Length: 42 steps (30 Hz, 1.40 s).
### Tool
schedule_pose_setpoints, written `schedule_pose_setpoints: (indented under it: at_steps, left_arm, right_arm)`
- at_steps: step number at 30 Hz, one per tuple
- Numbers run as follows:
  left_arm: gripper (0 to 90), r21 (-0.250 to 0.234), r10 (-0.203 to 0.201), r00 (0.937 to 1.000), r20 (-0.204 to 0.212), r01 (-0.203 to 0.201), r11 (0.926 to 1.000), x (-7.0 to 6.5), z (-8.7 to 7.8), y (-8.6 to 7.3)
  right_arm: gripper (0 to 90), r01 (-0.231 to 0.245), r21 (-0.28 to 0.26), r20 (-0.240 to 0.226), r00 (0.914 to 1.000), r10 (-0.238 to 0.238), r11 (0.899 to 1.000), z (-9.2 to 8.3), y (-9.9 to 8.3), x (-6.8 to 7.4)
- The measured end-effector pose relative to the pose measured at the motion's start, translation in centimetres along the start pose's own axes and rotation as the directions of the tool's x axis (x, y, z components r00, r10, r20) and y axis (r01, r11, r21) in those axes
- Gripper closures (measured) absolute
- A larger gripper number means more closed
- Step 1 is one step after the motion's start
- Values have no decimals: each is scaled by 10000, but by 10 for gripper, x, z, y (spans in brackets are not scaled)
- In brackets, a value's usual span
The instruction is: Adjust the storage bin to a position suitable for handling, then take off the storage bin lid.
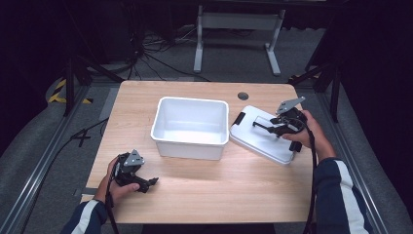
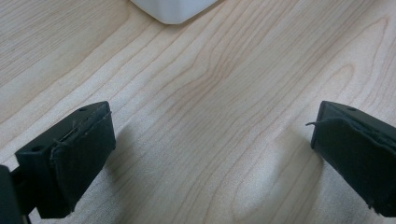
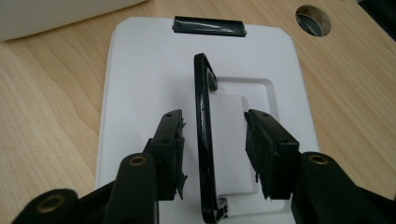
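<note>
A white lid (image 1: 260, 139) lies flat on the table to the right of a white bin (image 1: 190, 148). Its black handle (image 3: 201, 93) stands raised from a recess in the lid's middle. My right gripper (image 3: 215, 140) straddles that handle, one pad on each side with a gap to both, so it is open. A black latch (image 3: 208, 25) sits at the lid's far edge. In the high view my right gripper (image 1: 267, 127) is over the lid's middle. My left gripper (image 1: 152, 183) rests at the table's front left, open (image 2: 212, 154) over bare wood.
The bin's corner (image 2: 173, 9) shows at the top of the left gripper view, a short way ahead of the jaws. A round cable hole (image 1: 242, 96) is in the tabletop behind the lid. A metal stand (image 1: 237, 34) and cables are on the floor beyond the table.
</note>
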<state>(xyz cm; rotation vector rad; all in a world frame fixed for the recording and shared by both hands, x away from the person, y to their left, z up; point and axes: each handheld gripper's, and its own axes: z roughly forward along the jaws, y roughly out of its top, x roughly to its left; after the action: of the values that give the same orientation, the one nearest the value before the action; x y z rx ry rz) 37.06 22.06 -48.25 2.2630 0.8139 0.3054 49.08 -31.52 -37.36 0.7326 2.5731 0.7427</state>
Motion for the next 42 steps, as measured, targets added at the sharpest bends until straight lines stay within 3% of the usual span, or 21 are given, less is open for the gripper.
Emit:
schedule_pose_setpoints:
  at_steps: [8,11,23,42]
  left_arm:
    - [2,0,7,10000,-8,-7,10000,0,0,0]
    - [2,8,24,10000,12,-24,10000,0,0,0]
    - [2,31,208,9997,100,-209,9998,2,0,1]
    - [3,22,113,9999,109,-113,9999,1,0,0]
  right_arm:
    - [504,-137,-78,13,9999,137,9999,-8,5,10]
    - [493,-103,11,269,9996,102,9999,-11,6,13]
    - [445,-349,-115,588,9976,356,9993,-30,-3,27]
    - [392,-140,-494,978,9950,188,9987,-55,-26,53]
